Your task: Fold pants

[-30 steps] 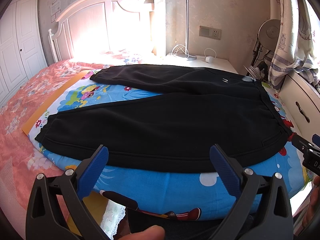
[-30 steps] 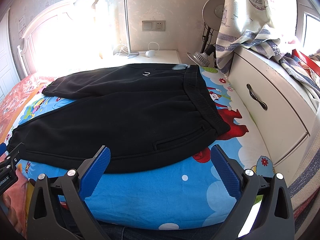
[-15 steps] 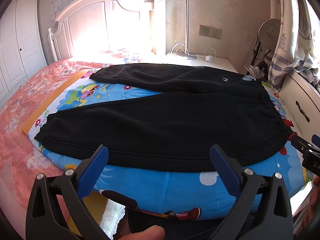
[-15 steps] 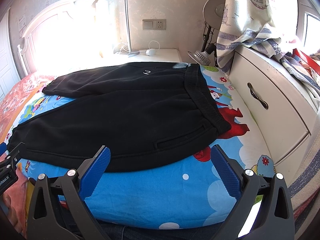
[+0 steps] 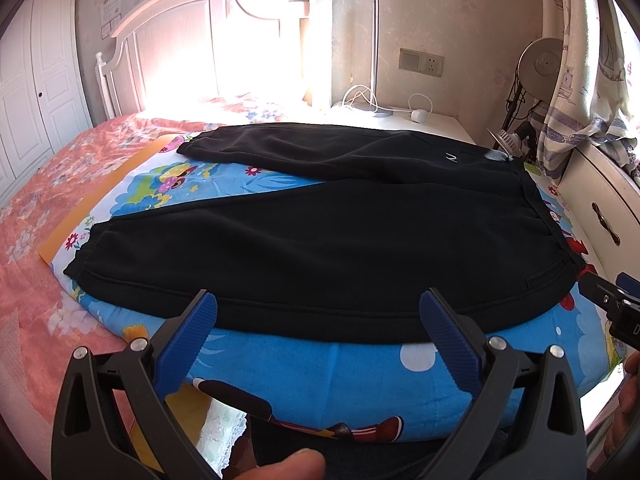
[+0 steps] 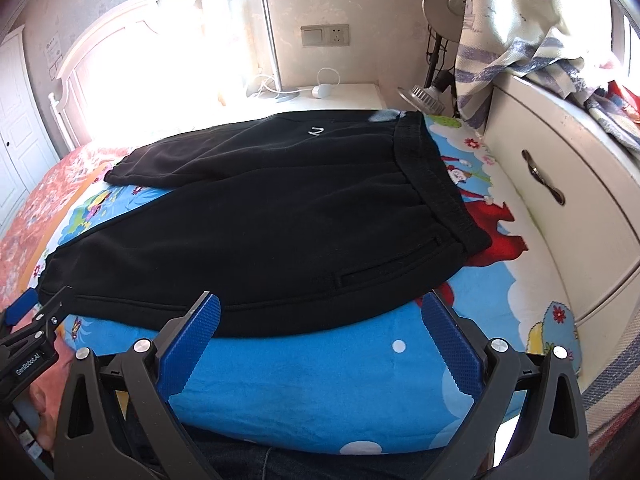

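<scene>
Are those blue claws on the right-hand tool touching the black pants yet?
Apart. In the right wrist view the right gripper stands open, and blue sheet shows between its fingers, with the black pants lying flat beyond the tips.

Black pants (image 5: 332, 240) w/ small white logo, on bright blue cartoon-print sheet (image 5: 360, 376). Pink floral bedspread (image 5: 36, 200) at left; blue ribbed pads (image 6: 188, 348) on black grippers. White headboard (image 5: 168, 40), cream drawer (image 6: 560, 208).

Bedroom: a sunlit white arched headboard (image 5: 180, 40) is seen at 11 o'clock, a white wardrobe (image 5: 36, 80) at 9, a wall socket (image 5: 422, 65) at 1, a curtain (image 5: 580, 60) at 2.
</scene>
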Demonstrator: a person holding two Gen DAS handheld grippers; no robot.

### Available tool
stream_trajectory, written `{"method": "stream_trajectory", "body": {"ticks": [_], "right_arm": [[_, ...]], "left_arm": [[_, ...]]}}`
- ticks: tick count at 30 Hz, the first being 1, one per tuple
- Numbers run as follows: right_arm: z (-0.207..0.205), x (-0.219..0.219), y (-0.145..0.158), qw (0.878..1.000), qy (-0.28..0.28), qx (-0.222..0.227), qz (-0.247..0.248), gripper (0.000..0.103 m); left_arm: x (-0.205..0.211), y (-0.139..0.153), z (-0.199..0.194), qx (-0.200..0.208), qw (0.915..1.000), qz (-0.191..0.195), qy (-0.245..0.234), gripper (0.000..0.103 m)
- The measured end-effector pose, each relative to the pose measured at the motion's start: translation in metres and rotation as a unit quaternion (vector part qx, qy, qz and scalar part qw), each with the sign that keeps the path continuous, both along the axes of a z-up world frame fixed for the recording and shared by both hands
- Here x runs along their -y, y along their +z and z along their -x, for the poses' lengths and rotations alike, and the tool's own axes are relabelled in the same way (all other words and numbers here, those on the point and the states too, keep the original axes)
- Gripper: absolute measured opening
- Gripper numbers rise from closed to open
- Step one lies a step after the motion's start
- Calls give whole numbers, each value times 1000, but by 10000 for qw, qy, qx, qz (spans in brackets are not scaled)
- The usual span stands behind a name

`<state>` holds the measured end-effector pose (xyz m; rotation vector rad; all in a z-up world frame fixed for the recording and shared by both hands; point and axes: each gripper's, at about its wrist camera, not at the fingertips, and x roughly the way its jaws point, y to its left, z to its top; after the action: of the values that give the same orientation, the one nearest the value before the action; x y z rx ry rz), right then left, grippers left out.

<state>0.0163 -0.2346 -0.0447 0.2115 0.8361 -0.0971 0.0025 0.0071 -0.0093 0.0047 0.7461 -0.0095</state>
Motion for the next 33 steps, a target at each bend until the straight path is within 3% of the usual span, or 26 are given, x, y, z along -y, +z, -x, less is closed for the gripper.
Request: {"method": "stream_trajectory", "body": {"ticks": [4,8,11,14,18,23,26,33], "right_arm": [[-19,14,-16,9965,332,-352,-681,98],[-67,56,-19,9973,174,-590,-398,98],[-132,115,-19,9976,59,-611,-330,98],[-216,162,-26,9944,27,-1039,211,98],[-308,210,-38,9879,178,-1480,433,97],[-385,221,-49,9747,890,-1787,1008,97],[-417,216,-60,9603,1360,-2020,1364,92],[-459,218,-93,9346,2019,-2561,1417,86]], "left_arm": [[-5,-16,-7,-130,9989,390,-230,101],[-9,-33,-18,-297,9969,596,-415,101],[-12,-44,-29,-534,9944,737,-531,101],[-11,-50,-40,-667,9920,864,-641,101],[-8,-57,-55,-733,9908,907,-690,101],[-13,-71,-83,-1017,9890,962,-485,101],[-21,-72,-98,-1057,9894,939,-319,101],[-44,-73,-118,-1199,9883,929,182,101]]}}
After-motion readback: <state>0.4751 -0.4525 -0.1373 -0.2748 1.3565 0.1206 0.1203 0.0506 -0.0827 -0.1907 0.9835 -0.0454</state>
